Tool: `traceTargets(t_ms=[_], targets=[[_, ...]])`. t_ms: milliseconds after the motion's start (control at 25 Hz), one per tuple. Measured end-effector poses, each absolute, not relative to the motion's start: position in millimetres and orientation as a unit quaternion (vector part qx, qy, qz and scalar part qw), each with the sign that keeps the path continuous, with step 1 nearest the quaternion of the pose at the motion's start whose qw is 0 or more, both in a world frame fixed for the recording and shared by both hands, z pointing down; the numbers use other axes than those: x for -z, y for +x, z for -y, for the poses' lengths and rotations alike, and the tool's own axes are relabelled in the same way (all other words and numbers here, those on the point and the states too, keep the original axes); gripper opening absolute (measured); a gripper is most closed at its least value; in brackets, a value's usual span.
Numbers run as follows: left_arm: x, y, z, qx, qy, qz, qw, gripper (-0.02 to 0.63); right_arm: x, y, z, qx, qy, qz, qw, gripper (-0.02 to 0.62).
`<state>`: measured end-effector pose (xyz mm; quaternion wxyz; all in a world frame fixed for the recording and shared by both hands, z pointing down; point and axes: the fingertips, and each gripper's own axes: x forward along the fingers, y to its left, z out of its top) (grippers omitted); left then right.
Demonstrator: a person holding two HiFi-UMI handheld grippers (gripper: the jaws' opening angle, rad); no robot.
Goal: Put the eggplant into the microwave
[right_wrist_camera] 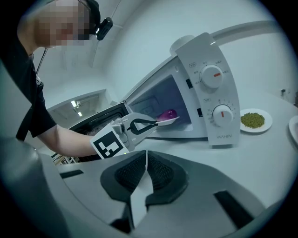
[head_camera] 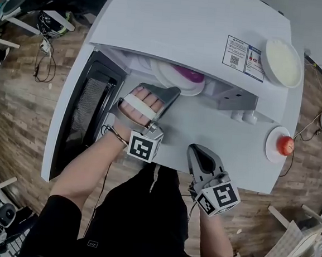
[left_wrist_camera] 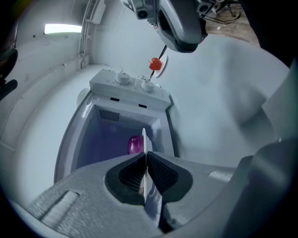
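Observation:
The purple eggplant (head_camera: 187,75) (left_wrist_camera: 136,145) (right_wrist_camera: 167,114) lies on a small white plate (head_camera: 176,79) (right_wrist_camera: 171,120). My left gripper (head_camera: 170,92) (left_wrist_camera: 146,155) (right_wrist_camera: 151,123) is shut on that plate's near rim and holds it level at the mouth of the white microwave (head_camera: 175,25) (right_wrist_camera: 209,107). The microwave door (head_camera: 87,107) stands swung open to the left. My right gripper (head_camera: 199,152) (right_wrist_camera: 146,158) hangs back over the near table edge, shut with nothing in it.
A tomato (head_camera: 285,145) (left_wrist_camera: 154,64) sits on a small white dish right of the microwave. A plate of green beans (head_camera: 281,62) (right_wrist_camera: 252,121) stands beyond it. The white table (head_camera: 206,129) ends close to the person's body.

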<state>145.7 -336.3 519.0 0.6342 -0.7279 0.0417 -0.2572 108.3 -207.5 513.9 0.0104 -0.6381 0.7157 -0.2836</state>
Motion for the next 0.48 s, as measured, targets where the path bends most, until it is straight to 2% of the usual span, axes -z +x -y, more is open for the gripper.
traceTargets(t_ms=[480], targets=[[-541,152,357,0.290,-0.724,-0.029,0.625,0.018,-516,115,209,0.286,-0.640,-0.713,0.012,0.020]])
